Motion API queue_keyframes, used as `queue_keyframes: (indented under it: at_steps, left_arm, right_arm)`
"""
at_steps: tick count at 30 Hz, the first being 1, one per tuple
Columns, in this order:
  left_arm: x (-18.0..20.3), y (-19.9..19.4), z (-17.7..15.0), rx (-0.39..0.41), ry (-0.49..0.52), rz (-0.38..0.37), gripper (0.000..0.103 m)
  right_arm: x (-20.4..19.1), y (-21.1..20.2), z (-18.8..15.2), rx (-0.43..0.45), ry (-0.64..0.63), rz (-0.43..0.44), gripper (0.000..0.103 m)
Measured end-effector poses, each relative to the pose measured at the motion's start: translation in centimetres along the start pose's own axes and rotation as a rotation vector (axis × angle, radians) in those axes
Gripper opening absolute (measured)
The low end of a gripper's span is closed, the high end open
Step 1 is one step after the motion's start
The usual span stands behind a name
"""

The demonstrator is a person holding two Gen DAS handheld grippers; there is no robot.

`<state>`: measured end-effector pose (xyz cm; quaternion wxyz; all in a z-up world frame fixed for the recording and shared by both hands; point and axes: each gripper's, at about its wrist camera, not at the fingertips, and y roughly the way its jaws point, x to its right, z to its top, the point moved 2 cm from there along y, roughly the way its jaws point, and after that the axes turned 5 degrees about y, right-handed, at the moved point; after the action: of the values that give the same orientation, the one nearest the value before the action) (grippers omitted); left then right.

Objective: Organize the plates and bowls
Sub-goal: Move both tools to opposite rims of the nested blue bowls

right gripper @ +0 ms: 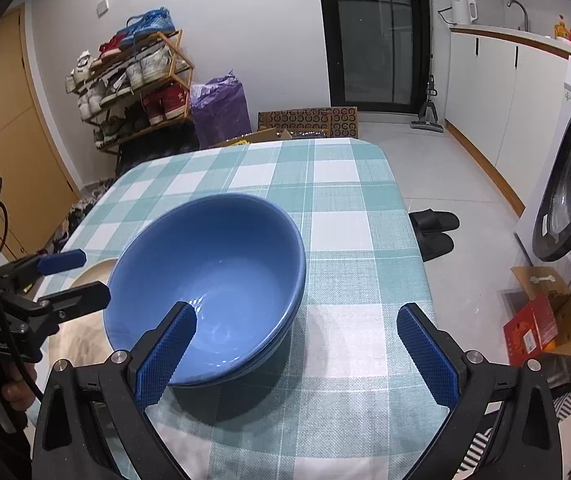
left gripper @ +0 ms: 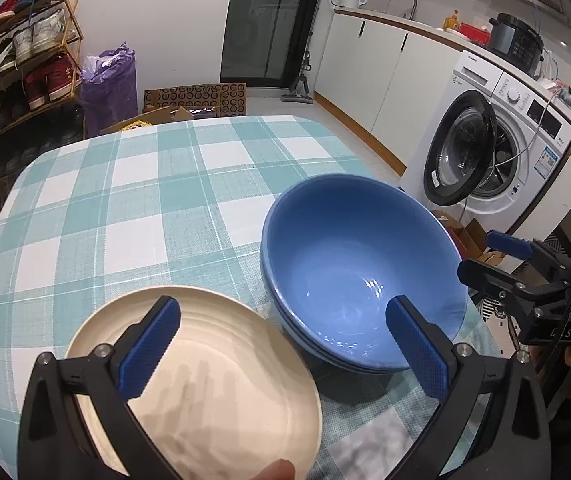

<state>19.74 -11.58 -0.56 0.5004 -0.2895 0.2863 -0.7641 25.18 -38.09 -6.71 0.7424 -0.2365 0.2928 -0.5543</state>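
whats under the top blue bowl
Another blue bowl: only its rim shows beneath the top blue bowl, both on the checked tablecloth. Whether more lie beneath is hidden.

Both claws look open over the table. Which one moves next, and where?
Probably the left claw: ease it down and left so its fingers straddle the near rim of the cream plate, then close. The blue bowls already sit nested beside it, and the right claw hangs open, holding nothing.
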Motion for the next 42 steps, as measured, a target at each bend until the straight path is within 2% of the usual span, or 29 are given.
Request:
queue_keyframes:
  at_steps: [2,10,17,24,32,39,42]
  left_arm:
    - [0.1,-0.1,0.0,0.022,0.006,-0.019,0.103]
    - [0.3,-0.2,0.3,0.087,0.033,-0.001,0.103]
    - [-0.6,1.3,0.6,0.027,-0.018,-0.037,0.103]
    - [-0.6,2.5,0.2,-0.008,-0.015,-0.039,0.103]
    - [-0.8,3.3,0.1,-0.026,-0.033,-0.065,0.103]
    - [-0.1,3.7,0.3,-0.032,-0.011,-0.088,0.101]
    - [-0.1,3.9,0.3,-0.038,-0.014,-0.102,0.101]
  right_arm:
    - [0.3,0.1,-0.1,0.001,0.017,0.014,0.102]
    - [0.9,0.4,-0.3,0.026,0.038,0.047,0.102]
    - [0.9,1.3,-0.8,0.013,0.042,0.073,0.102]
    - [0.9,2.9,-1.4,-0.010,0.061,0.104,0.102]
    - [1.3,4.5,-1.6,-0.047,0.100,0.149,0.102]
    - [1.8,5.8,-1.8,-0.077,0.154,0.186,0.102]
    - [1.6,6.1,-1.8,-0.088,0.152,0.206,0.099]
